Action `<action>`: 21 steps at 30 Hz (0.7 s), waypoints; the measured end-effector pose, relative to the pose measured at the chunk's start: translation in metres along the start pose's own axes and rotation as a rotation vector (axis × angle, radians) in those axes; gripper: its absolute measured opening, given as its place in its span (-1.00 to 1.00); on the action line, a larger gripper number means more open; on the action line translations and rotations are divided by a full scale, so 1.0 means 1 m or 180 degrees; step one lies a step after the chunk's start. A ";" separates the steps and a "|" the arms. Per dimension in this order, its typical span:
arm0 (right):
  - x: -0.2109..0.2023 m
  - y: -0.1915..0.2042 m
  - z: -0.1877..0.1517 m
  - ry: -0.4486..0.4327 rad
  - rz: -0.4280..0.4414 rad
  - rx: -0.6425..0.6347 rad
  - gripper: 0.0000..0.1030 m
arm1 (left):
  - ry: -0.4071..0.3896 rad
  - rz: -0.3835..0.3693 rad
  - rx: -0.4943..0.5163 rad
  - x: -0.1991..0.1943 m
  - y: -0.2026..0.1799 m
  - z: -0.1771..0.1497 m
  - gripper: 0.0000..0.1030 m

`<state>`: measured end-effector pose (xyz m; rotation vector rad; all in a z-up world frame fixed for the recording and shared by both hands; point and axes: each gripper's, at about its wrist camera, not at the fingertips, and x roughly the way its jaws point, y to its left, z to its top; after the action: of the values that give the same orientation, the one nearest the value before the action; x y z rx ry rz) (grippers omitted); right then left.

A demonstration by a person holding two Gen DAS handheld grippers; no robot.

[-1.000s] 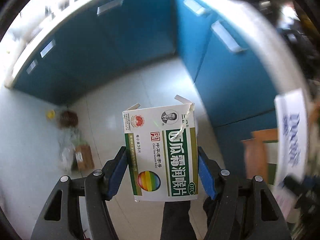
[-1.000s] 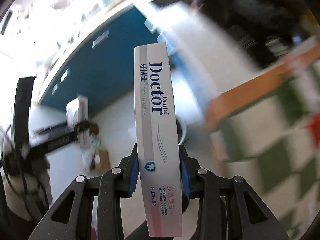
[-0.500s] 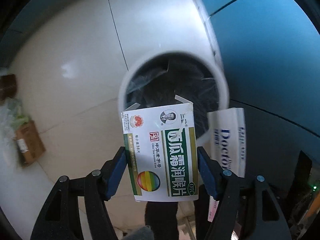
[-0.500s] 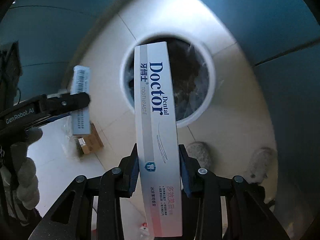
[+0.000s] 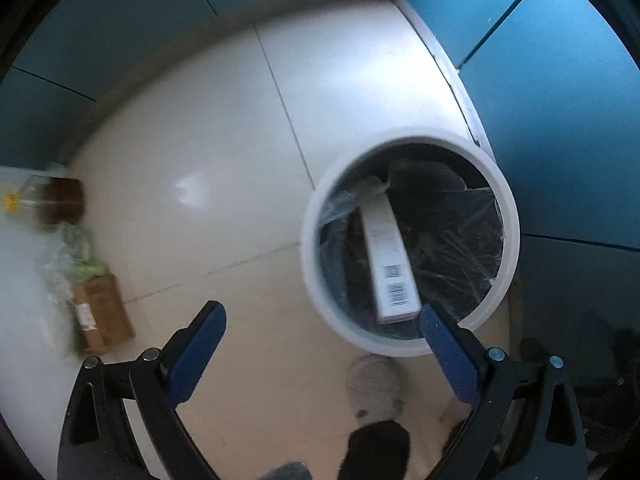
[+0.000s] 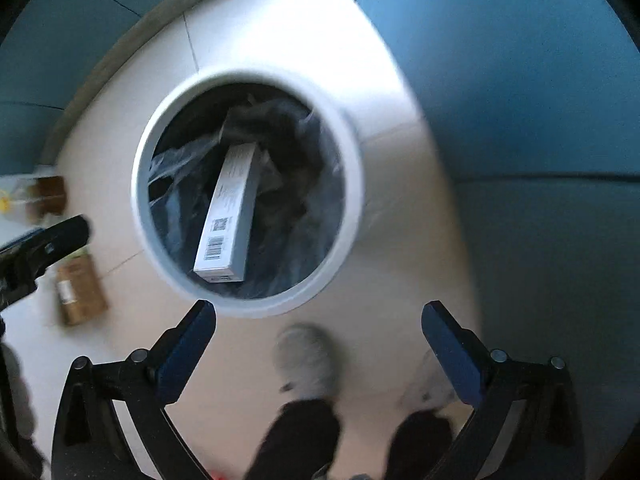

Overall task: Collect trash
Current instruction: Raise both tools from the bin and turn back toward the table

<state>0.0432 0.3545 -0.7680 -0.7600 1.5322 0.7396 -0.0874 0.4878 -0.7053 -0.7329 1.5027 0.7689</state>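
left tool (image 5: 320, 348) and right tool (image 6: 318, 338): jaws had just swung wide, nothing between them | 2 tools, 2 grey shoes (image 6: 308, 360) low in frame | 1 white bin (image 6: 352, 184) mid-frame, 1 long box (image 6: 230, 216) seen inside | risk: brown carton (image 6: 78, 290) at left got forgotten on the floor

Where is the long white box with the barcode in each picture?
Left wrist view: the toothpaste box leans inside the white trash bin, right of centre, barcode end nearest the camera.
Right wrist view: the same box sits left of centre in the bin, barcode end at the bottom.
Shared landmark: the brown cardboard box on the floor at the left.
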 end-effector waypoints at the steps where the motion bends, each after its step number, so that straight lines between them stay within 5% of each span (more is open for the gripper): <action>1: -0.009 0.003 -0.001 -0.0076 -0.0055 -0.0017 1.00 | -0.0058 0.0045 -0.0015 -0.011 0.000 -0.006 0.93; 8: -0.098 0.010 -0.012 -0.0483 -0.0186 -0.0105 1.00 | -0.0253 0.0142 -0.0139 -0.081 0.014 -0.031 0.93; 21: -0.323 0.016 -0.072 -0.0949 0.0002 -0.0150 1.00 | -0.0837 0.0160 -0.0192 -0.294 0.017 -0.098 0.93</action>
<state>0.0129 0.3225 -0.4397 -0.6516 1.2494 0.8515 -0.1383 0.4201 -0.4068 -0.6144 1.2685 0.9152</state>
